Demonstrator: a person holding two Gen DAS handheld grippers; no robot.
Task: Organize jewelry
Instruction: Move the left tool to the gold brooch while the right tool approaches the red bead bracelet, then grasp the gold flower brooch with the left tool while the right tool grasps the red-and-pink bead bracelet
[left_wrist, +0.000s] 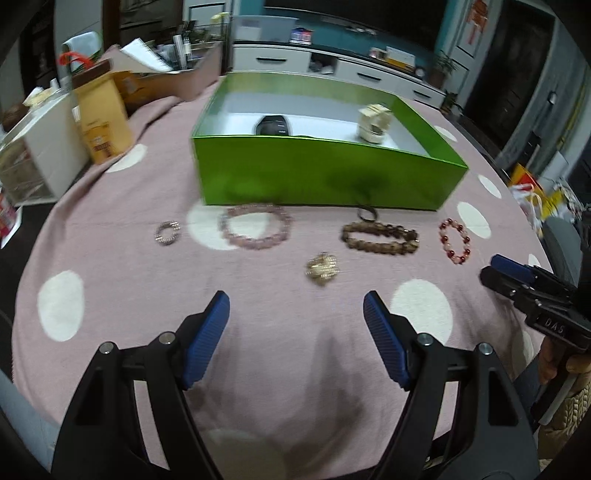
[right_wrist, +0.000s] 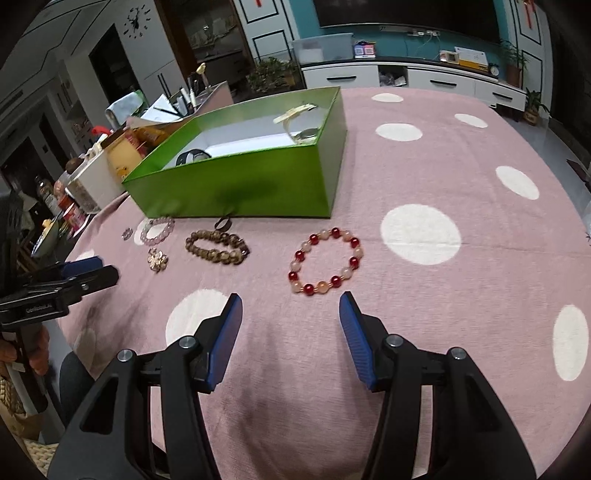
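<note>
While both my tools hang with their jaws apart and empty, the right tool (right_wrist: 290, 301) points at the red-and-pink bracelet (right_wrist: 325, 260), mid-frame on the pink tabletop (right_wrist: 461, 155) below the green box (right_wrist: 236, 181). Round beads may roll out of the pinch (or I catch cloth), and my left tool (left_wrist: 296, 301) could scatter the gold brooch (left_wrist: 322, 268).

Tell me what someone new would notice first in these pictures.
The bright green box at the back of the pink polka-dot tablecloth stands out first. Next, the red and peach bead bracelet lying just ahead of the open right gripper, with more bracelets along the box front.
</note>
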